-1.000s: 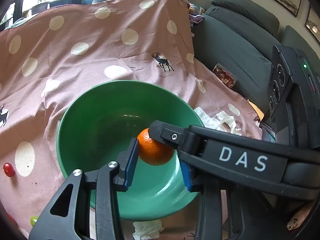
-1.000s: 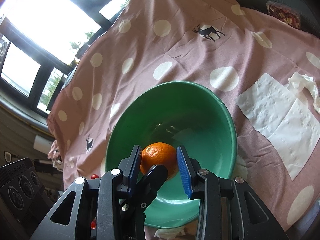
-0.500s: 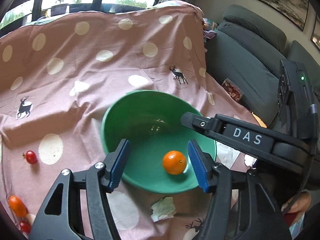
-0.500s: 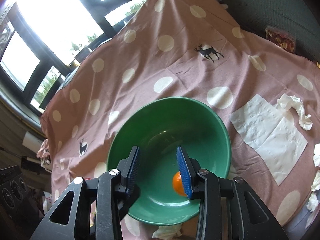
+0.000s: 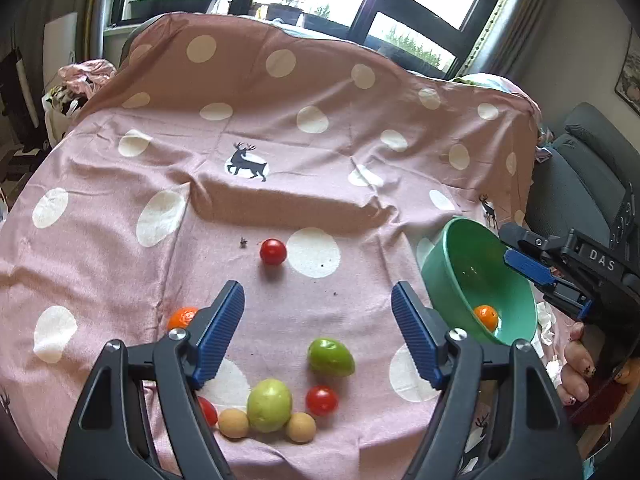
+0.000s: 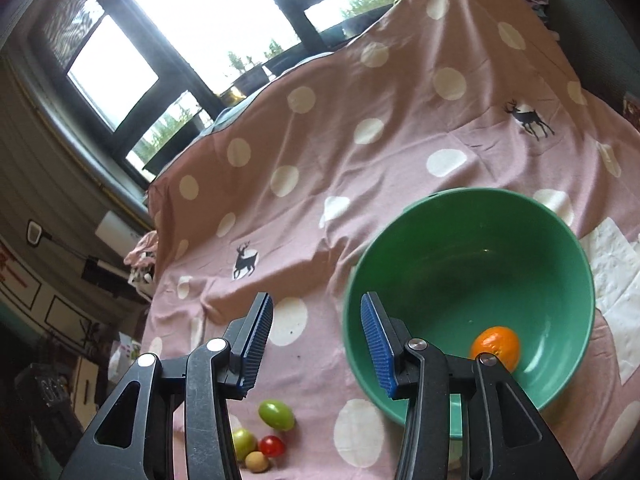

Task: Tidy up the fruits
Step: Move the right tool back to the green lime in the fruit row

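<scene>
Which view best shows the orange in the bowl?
The right wrist view: the orange lies large and close inside the green bowl, only its lower edge hidden behind that gripper's frame. In the left wrist view the same orange is small, near the right edge, low in the bowl.

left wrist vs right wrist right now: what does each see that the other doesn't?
Left wrist only: the lone red tomato out on the cloth, a second orange beside the left hand-held gripper, the right hand-held gripper at the bowl, and the person's hand.

Right wrist only: the white paper napkin beside the bowl.

Both: the green bowl holding one orange, the fruit cluster near the front edge, and the polka-dot deer cloth. Both grippers are open and empty.
</scene>
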A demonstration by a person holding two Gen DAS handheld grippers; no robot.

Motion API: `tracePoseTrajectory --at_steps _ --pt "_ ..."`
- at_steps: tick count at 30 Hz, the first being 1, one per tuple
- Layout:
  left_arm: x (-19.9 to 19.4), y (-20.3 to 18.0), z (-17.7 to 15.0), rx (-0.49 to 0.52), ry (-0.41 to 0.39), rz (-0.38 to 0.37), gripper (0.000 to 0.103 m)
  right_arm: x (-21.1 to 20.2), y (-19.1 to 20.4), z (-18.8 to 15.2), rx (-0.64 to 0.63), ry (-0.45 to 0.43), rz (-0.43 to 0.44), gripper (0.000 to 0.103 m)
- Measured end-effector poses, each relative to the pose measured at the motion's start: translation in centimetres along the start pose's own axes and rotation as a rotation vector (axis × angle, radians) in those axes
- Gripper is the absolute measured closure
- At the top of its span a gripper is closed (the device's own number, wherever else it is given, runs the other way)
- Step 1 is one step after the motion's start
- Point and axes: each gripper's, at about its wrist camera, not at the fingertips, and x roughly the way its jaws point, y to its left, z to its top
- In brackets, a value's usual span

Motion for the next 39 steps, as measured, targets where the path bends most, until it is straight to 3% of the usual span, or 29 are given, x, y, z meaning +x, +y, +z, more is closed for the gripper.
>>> tracePoseTrajectory --at_steps 5,10,18,22,28,30,36,39 --pt "1.2 2.3 -0.1 -0.069 0.034 0.001 0.027 2.1 2.5 -1.0 -0.069 0.034 0.016 0.056" --pt "1.7 4.0 -0.6 -0.078 0.070 0.103 0.027 4.2 3.9 -2.1 -0.101 0.120 0.052 0.056" --pt "2.4 5.4 -0.9 -0.100 0.123 0.113 0.028 7.2 4.7 -3.2 -0.065 0.246 0.102 0.056" --pt "3.7 4.7 -1.4 -0.100 0.186 0.073 0.030 8.8 5.0 -4.2 -0.052 0.340 0.091 0.056" --pt "5.3 2.8 -2.3 -0.091 0.258 -0.080 0.036 9.6 4.5 -5.2 -0.014 0.411 0.106 0.056" --pt "6.0 2.2 -2.8 -0.089 0.299 -0.081 0.040 9.7 3.9 -5.6 0.004 0.425 0.108 0.056" --pt "6.6 0.6 -3.5 -0.050 0.321 -0.115 0.042 10.1 2.6 -6.8 0.047 0.462 0.081 0.056" --pt "6.9 0.0 -3.8 -0.014 0.325 -0.094 0.045 10.5 2.4 -7.5 0.056 0.485 0.096 0.056"
